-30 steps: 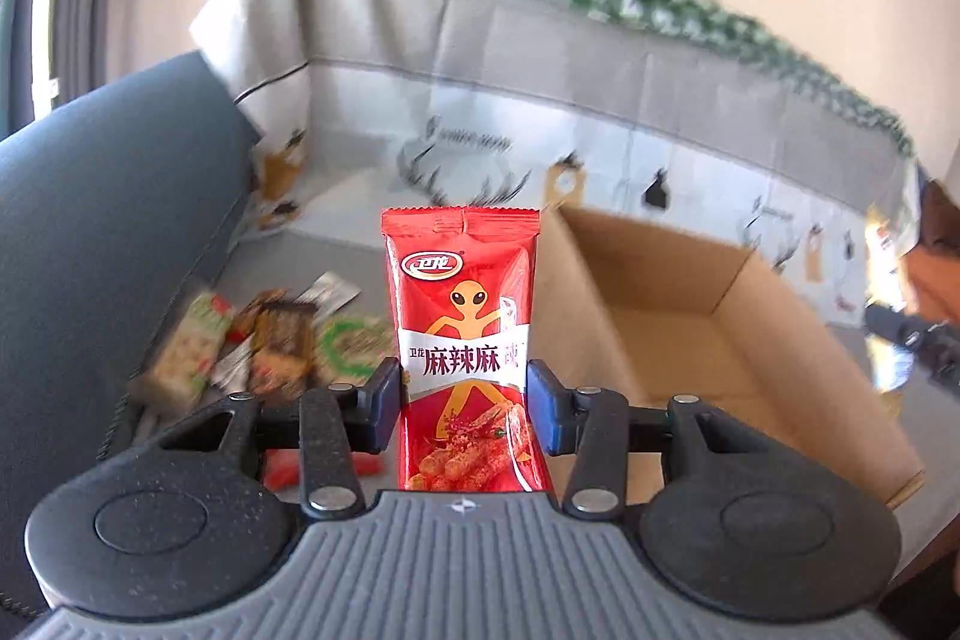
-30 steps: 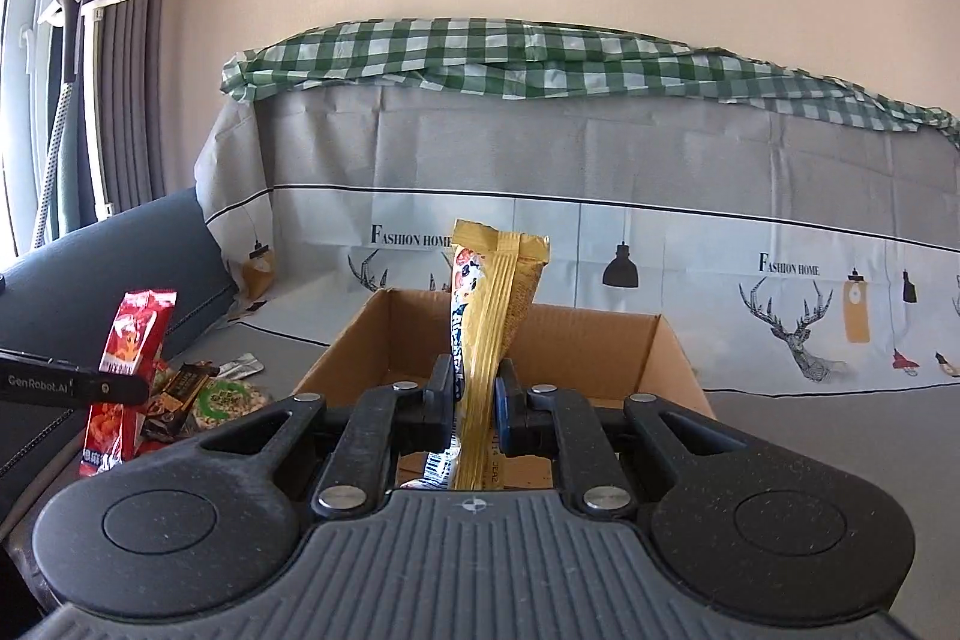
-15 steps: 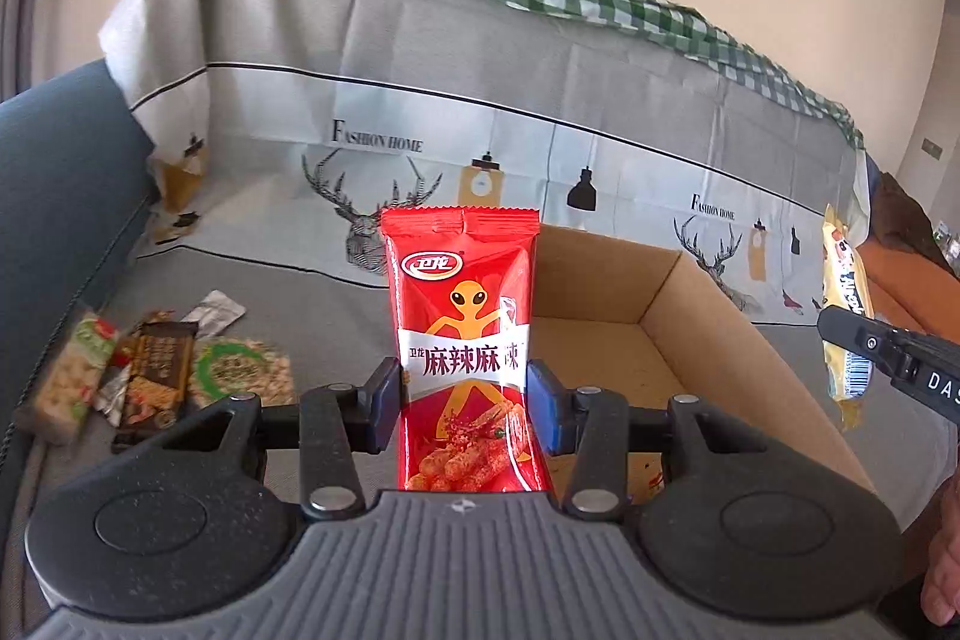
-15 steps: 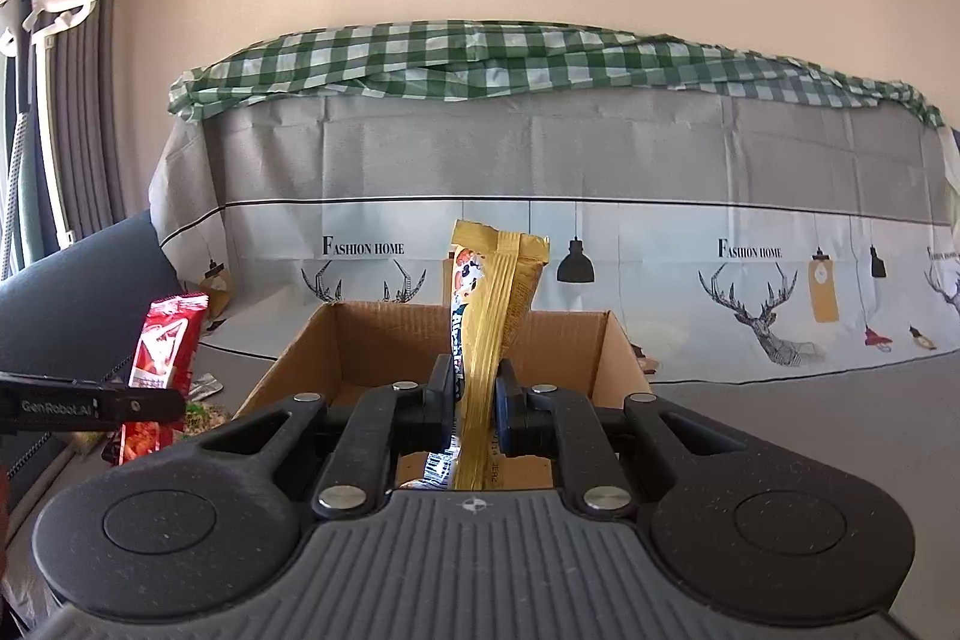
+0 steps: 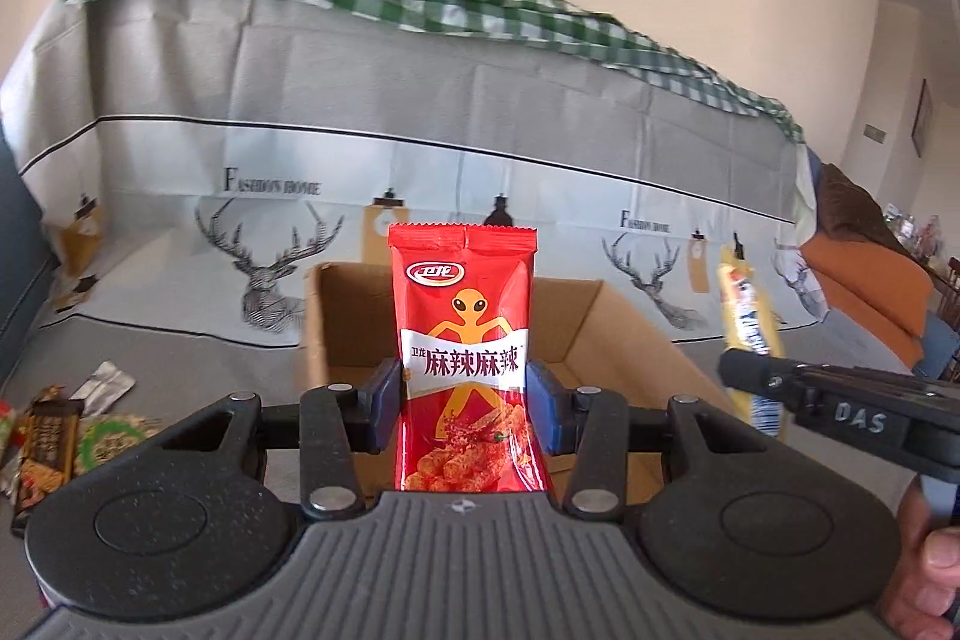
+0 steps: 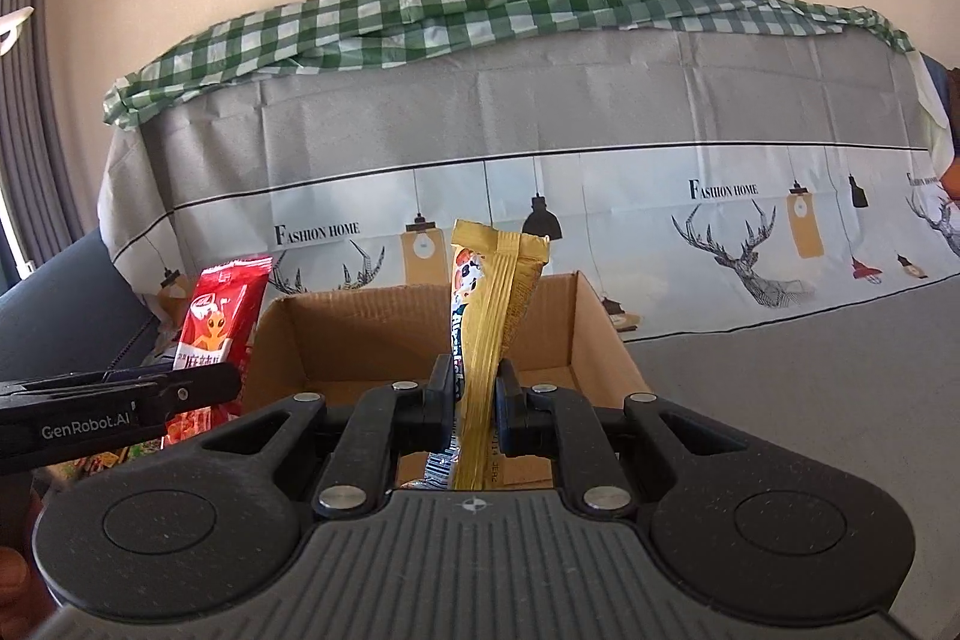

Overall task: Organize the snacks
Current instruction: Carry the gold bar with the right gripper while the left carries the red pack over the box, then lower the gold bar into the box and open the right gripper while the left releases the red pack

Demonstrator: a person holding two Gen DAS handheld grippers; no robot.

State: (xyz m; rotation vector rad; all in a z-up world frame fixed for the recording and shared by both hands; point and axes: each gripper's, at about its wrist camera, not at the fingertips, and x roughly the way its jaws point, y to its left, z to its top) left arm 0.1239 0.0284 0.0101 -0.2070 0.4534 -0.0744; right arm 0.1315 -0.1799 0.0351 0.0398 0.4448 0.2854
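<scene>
My left gripper (image 5: pixel 465 400) is shut on a red snack packet (image 5: pixel 465 334) with an orange alien figure, held upright in front of an open cardboard box (image 5: pixel 624 334). My right gripper (image 6: pixel 474 391) is shut on a gold snack packet (image 6: pixel 486 316), held edge-on and upright in front of the same box (image 6: pixel 360 334). The gold packet (image 5: pixel 747 322) and the right gripper show at the right of the left wrist view. The red packet (image 6: pixel 213 322) and the left gripper show at the left of the right wrist view. Both packets are near the box's front rim.
Several loose snack packets (image 5: pixel 54 430) lie on the grey sofa seat left of the box. A grey deer-print cover (image 6: pixel 600 196) drapes the backrest, with a green checked cloth (image 6: pixel 480 10) on top. An orange cushion (image 5: pixel 864 280) sits far right.
Both grippers have moved nearer the box and towards each other, each still holding its packet. The left view has swung right, away from the loose packets.
</scene>
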